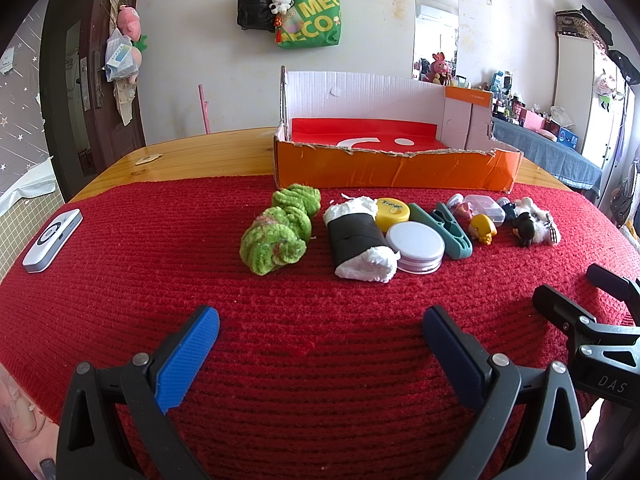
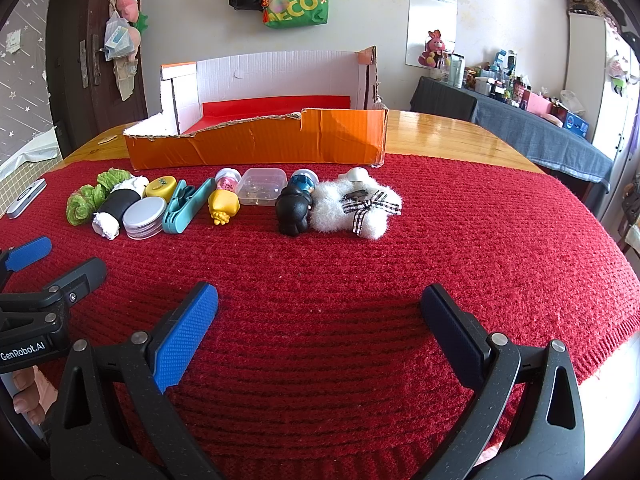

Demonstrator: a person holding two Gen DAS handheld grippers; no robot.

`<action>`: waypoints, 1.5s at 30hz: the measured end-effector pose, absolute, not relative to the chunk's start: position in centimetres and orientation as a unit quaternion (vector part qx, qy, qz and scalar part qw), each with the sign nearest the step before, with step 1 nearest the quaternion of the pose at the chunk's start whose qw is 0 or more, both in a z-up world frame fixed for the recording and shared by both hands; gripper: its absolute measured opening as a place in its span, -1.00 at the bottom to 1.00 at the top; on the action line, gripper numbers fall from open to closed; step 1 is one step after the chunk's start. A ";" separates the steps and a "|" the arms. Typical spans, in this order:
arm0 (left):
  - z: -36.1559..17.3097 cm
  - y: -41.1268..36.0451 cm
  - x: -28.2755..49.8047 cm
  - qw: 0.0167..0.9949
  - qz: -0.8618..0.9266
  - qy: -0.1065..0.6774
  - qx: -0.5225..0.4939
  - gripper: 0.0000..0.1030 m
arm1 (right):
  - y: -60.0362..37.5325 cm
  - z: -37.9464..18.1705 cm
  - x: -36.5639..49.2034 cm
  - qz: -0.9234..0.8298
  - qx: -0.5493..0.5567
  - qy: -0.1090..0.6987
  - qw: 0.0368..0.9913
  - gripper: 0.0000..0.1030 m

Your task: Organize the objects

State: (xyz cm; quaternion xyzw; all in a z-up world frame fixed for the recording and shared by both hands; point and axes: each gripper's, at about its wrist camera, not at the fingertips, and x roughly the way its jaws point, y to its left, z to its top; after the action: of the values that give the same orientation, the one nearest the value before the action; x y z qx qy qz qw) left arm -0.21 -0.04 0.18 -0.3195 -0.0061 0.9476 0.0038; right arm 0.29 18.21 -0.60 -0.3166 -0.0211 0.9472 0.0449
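Left wrist view: my left tongs (image 1: 320, 344) and right tongs (image 2: 320, 322) gape wide, empty, near the toys by the orange box (image 1: 396, 170).

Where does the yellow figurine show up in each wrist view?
Left wrist: yellow figurine sits right of centre, just right of the teal clip.
Right wrist: yellow figurine sits left of centre, again right of the teal clip.
Shared landmark: orange box behind the row.
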 end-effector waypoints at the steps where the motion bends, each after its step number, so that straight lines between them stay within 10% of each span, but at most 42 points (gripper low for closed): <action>1: 0.2 0.0 -0.2 0.004 0.948 -0.006 -0.320 1.00 | 18.2 -0.6 0.3 0.947 -0.317 -0.021 0.045 1.00; 45: 2.4 -6.0 -6.3 0.097 0.901 0.033 -0.421 1.00 | 23.6 1.9 -7.3 0.892 -0.445 -0.082 0.016 1.00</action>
State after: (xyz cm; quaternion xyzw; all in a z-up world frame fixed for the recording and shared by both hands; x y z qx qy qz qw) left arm -6.31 -5.98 2.38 -0.4207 0.0325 0.9014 0.0970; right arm -7.34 23.65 1.90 -0.4447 -0.0819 0.8918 0.0161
